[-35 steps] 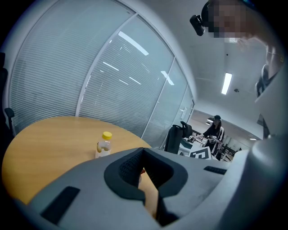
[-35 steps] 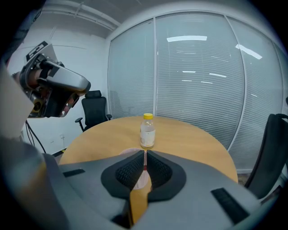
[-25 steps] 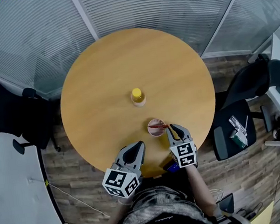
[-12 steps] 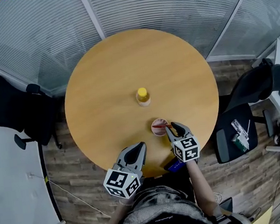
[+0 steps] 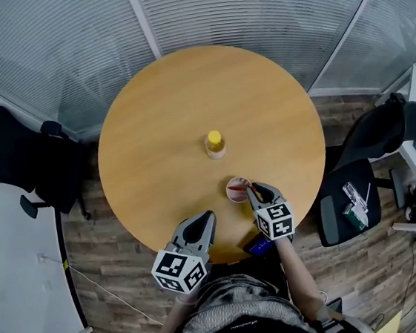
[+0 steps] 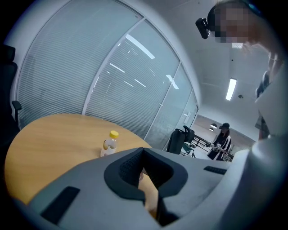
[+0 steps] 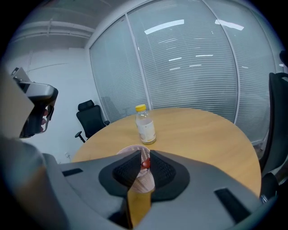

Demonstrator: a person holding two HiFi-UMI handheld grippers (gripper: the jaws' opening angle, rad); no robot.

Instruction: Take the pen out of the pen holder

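- Head view, lower centre: the left gripper [image 5: 205,219] hangs over the near rim of the round wooden table [image 5: 158,123]. Its jaws are brought together with nothing in them, and the left gripper view shows only a thin slit of tabletop between the pads.
- Just right of it, the right gripper [image 5: 253,188] reaches to the pink mesh pen holder [image 5: 230,195], which stands on the table close to the near edge.
- Right gripper view, centre: the jaws are pinched on the red end of the pen [image 7: 145,163], right above the holder's mouth. In the head view the rest of the pen shows as a red line across that mouth.
- Beyond the holder, toward the table's middle, a clear bottle [image 5: 215,144] with a yellow cap stands upright, apart from it.
- Farthest off are glass walls with blinds [image 5: 250,8] along the top of the frame, and a black office chair [image 5: 12,151] at the left edge.
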